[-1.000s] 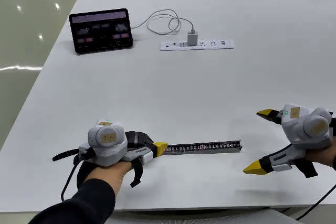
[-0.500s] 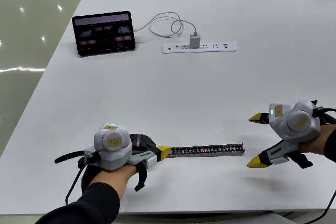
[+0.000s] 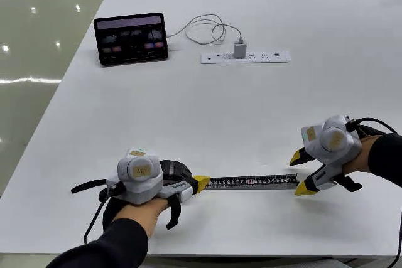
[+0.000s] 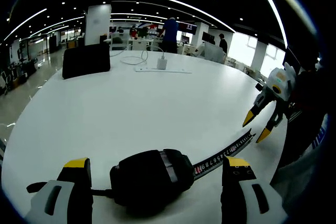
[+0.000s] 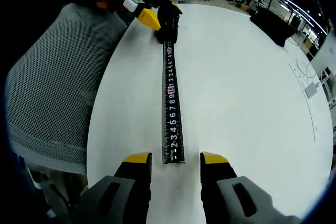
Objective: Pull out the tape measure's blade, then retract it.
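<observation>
Right gripper (image 3: 299, 172) has closed in from 3 o'clock; one second ago it stood well apart from the blade's free end, and its wide-set jaws now flank that end, with a gap showing on each side in the right gripper view. Tape measure case (image 3: 174, 172), black, lies on the white table (image 3: 207, 111) towards 7 o'clock in the head view. The blade (image 3: 251, 181) is drawn out flat from it towards 3 o'clock. Left gripper (image 4: 156, 163) straddles the case, jaws spread and clear of its sides. The left hand (image 3: 143, 210) grasps its gripper from 6 o'clock in a dark sleeve; the right hand (image 3: 359, 158) reaches in from 3 o'clock. Far off, a tablet (image 3: 131, 37) stands at 11 o'clock and a power strip (image 3: 246, 57) at 12 o'clock.
</observation>
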The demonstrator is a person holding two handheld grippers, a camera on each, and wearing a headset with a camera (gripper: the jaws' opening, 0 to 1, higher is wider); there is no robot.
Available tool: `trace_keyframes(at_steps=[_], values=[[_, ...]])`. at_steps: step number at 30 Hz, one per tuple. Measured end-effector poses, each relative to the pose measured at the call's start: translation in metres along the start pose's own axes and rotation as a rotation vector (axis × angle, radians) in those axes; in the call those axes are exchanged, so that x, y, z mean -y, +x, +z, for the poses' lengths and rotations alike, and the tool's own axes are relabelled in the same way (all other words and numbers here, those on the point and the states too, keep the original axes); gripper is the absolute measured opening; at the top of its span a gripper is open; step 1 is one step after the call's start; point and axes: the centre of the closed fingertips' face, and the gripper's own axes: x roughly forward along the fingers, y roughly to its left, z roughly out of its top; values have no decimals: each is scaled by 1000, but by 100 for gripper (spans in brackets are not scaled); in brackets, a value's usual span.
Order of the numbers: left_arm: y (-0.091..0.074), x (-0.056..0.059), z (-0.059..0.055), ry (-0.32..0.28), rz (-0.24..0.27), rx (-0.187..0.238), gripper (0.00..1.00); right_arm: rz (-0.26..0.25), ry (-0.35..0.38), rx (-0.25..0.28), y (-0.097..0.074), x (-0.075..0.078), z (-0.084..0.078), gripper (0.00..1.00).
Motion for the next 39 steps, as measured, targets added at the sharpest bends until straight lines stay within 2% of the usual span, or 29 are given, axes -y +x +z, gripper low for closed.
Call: trace_keyframes(at_steps=[3, 10, 13, 17, 22, 27, 31, 34, 38, 39], values=[[0, 0, -1, -7, -1, -1, 100, 21, -11, -23, 4, -2, -3, 29], [2, 1, 0, 2, -3, 7, 100, 36, -17, -26, 7, -5, -3, 16], [2, 2, -2, -1, -7, 4, 100, 27, -18, -45, 10, -1, -9, 16], [3, 3, -1, -5, -5, 5, 100, 21, -4, -40, 8, -2, -6, 12], [4, 3, -2, -17, -5, 6, 99, 0, 0, -60, 9, -4, -5, 12], [3, 1, -3, -38, 1, 2, 92, -11, 12, -81, 8, -3, -5, 11], [4, 4, -8, -57, -6, -25, 86, -16, 41, -74, 8, -3, -6, 11], [4, 4, -9, -64, -1, -31, 80, -20, 60, -81, 8, -3, -6, 11], [5, 2, -12, -76, 6, -50, 76, -23, 59, -88, 9, -3, -6, 11], [5, 1, -11, -80, 13, -49, 75, -25, 97, -84, 9, -2, -5, 11]])
